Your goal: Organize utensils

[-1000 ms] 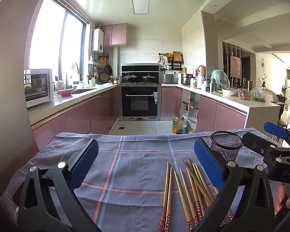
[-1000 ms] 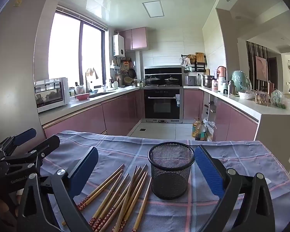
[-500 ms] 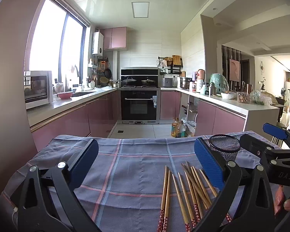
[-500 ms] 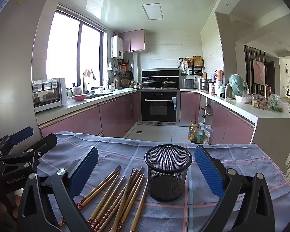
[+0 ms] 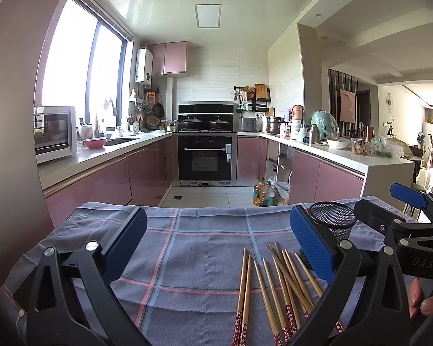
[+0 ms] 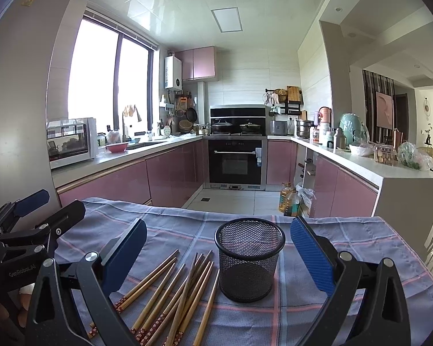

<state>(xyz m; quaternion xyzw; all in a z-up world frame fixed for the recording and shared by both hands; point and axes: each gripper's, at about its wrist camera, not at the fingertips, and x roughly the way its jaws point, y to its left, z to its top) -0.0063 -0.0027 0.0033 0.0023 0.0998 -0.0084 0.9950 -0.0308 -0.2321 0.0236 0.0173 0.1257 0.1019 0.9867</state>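
Several bamboo chopsticks [image 5: 277, 285] with red patterned ends lie loose on the blue plaid cloth [image 5: 193, 248]. A black mesh cup [image 6: 249, 258] stands upright and empty just right of them. My left gripper [image 5: 216, 245] hovers open above the cloth, left of the pile, nothing between its blue pads. My right gripper [image 6: 218, 255] is open too, wide, with the chopsticks [image 6: 173, 291] and the cup in front of its gap. In the left wrist view the mesh cup [image 5: 333, 222] sits partly behind the right pad, and the right gripper's body [image 5: 407, 230] shows at far right.
The cloth-covered table ends at its far edge [image 6: 245, 213], with kitchen floor beyond. Oil bottles [image 6: 288, 200] stand on the floor by the pink cabinets. A person's fingers [image 5: 427, 300] hold the right tool. The left tool [image 6: 23, 230] shows at the left of the right wrist view.
Both views have drifted slightly back and up, so the chopsticks and cup sit a little lower and farther. Nothing on the cloth has moved, and both grippers stay open.
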